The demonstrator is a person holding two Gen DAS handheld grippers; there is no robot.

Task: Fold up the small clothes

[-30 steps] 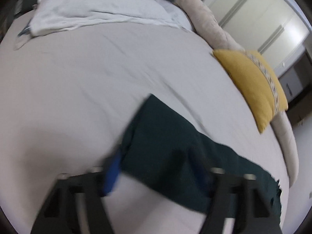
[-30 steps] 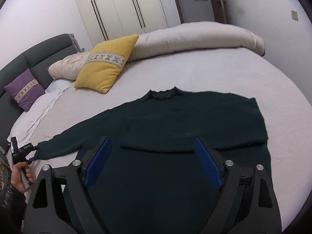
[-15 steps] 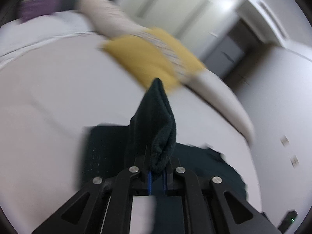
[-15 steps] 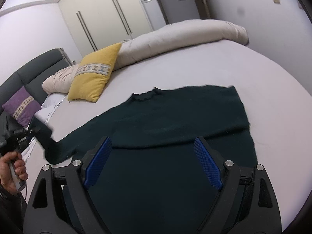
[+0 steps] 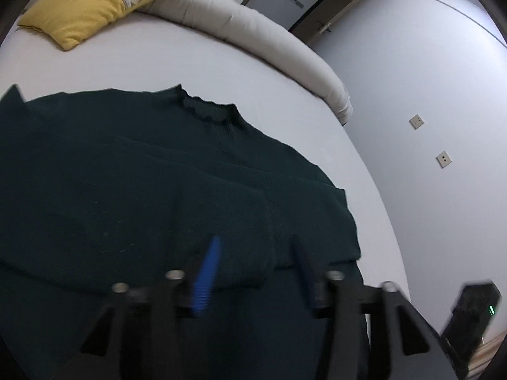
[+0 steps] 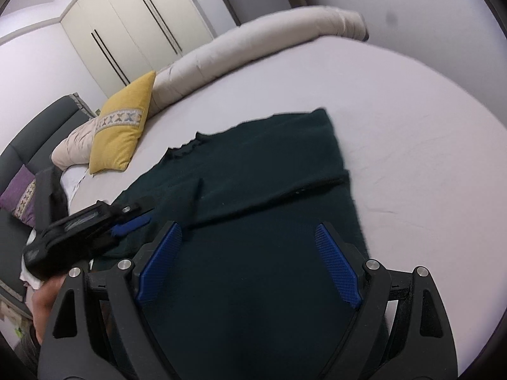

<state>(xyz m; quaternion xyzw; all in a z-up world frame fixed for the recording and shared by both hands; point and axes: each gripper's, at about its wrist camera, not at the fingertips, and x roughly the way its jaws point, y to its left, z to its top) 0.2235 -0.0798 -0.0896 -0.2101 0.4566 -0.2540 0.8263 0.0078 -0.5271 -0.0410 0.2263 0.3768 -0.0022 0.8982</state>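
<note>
A dark green sweater (image 5: 95, 174) (image 6: 269, 174) lies flat on the white bed sheet (image 5: 190, 63), collar toward the far pillows. Its left sleeve (image 5: 202, 221) is folded across the chest, the cuff end resting on the body. My left gripper (image 5: 255, 247) (image 6: 126, 218) hovers just over that cuff. Its jaws are opening and the cuff lies loose between the blue pads, no longer pinched. My right gripper (image 6: 248, 253) stands open above the sweater's lower body, with only flat fabric under it. A hand (image 6: 47, 297) holds the left gripper.
A yellow pillow (image 6: 123, 139) (image 5: 95, 0) and a long beige rolled duvet (image 6: 253, 47) (image 5: 253, 34) line the bed's far edge. A purple pillow (image 6: 19, 196) leans on the dark headboard (image 6: 28, 139). White sheet (image 6: 412, 126) spreads right of the sweater. A wardrobe (image 6: 142, 25) stands behind.
My left gripper carried the sleeve from the bed's left side over onto the sweater's chest, then its jaws parted and the cuff dropped flat. My right gripper sank a little and rolled.
</note>
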